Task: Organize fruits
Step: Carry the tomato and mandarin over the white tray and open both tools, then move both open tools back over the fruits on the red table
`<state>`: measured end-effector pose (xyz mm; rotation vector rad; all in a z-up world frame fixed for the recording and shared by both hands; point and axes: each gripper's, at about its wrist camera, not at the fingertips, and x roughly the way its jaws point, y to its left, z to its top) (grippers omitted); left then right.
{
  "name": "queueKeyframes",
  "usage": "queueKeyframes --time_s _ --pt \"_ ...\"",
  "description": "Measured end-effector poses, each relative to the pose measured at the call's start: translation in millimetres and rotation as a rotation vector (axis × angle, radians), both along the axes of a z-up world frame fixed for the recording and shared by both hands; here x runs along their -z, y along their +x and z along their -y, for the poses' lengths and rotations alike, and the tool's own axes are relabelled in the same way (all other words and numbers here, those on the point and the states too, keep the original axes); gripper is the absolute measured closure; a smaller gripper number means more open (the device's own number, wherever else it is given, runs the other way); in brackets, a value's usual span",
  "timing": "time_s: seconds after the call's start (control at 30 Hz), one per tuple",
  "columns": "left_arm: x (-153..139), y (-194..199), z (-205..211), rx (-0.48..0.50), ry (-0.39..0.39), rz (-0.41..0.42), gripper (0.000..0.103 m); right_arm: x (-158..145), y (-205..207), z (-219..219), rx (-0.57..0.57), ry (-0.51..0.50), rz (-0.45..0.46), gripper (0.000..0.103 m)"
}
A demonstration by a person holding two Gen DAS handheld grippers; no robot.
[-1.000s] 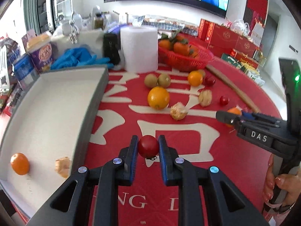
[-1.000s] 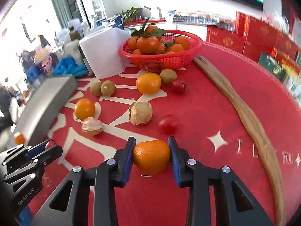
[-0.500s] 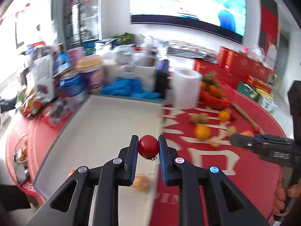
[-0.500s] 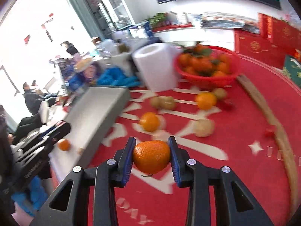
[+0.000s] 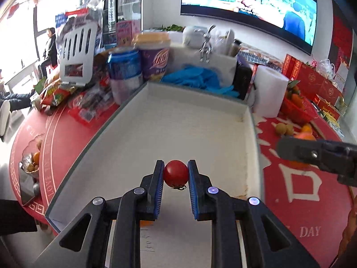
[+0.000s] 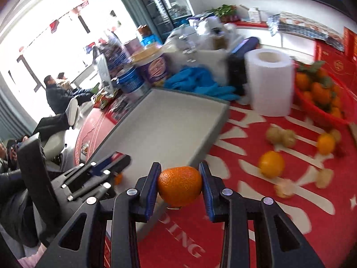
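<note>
You've swung both hands over from the loose fruit: your left gripper (image 5: 175, 174) pinches the red tomato (image 5: 175, 173) above the white tray (image 5: 169, 134), your right gripper (image 6: 179, 184) clamps the mandarin (image 6: 179, 185) beside its edge.
</note>
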<state>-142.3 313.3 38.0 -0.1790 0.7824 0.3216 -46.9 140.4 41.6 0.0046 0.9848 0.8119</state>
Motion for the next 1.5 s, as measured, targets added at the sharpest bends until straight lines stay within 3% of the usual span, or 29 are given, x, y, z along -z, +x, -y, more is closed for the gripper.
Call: queueKeyframes --time_s 0.3,0.53,0.67,0.7,0.73,0.77,0.8,0.83,0.87,0.9,1.03,1.07,1.17,1.33,1.5 --pt "11 -6 -6 0.006 0.063 -0.010 0.080 23 8 -54 -0.051 -0.051 -0.049 0.066" --pt "13 -5 -11 0.005 0.116 -0.016 0.079 35 5 -62 -0.056 -0.079 -0.085 0.066" --pt "11 -8 -14 -0.010 0.092 -0.006 0.077 31 9 -65 -0.043 -0.080 -0.077 0.066" --pt "10 -9 -15 -0.019 0.093 -0.008 0.069 29 9 -66 -0.038 -0.081 -0.067 0.066" --pt "10 -9 -15 -0.028 0.096 -0.008 0.051 27 9 -66 -0.038 -0.083 -0.056 0.066" --pt "9 -11 -15 -0.042 0.102 -0.004 0.039 25 9 -67 -0.040 -0.088 -0.045 0.064" --pt "8 -13 -15 -0.056 0.109 0.004 0.021 23 8 -68 -0.045 -0.090 -0.036 0.050" --pt "6 -16 -15 -0.069 0.117 0.020 0.020 21 6 -68 -0.049 -0.089 -0.030 0.038" --pt "4 -18 -14 -0.073 0.122 0.028 0.020 18 5 -68 -0.051 -0.084 -0.021 0.017" --pt "1 -19 -14 -0.072 0.126 0.029 0.020 14 4 -66 -0.049 -0.073 -0.007 0.009" --pt "-9 -21 -10 -0.066 0.123 0.022 0.020 -2 2 -57 -0.027 -0.043 0.036 0.007" --pt "-10 -21 -9 -0.062 0.120 0.020 0.020 -5 2 -53 -0.017 -0.038 0.036 0.000" --pt "-17 -22 -2 -0.043 0.116 0.016 0.020 -8 5 -39 0.017 -0.022 0.030 0.000" --pt "-26 -19 19 0.016 0.105 0.011 0.020 -4 5 2 0.095 -0.051 0.027 0.000" --pt "-32 -8 56 0.120 0.091 0.002 0.020 16 6 71 0.233 -0.113 -0.014 0.000"
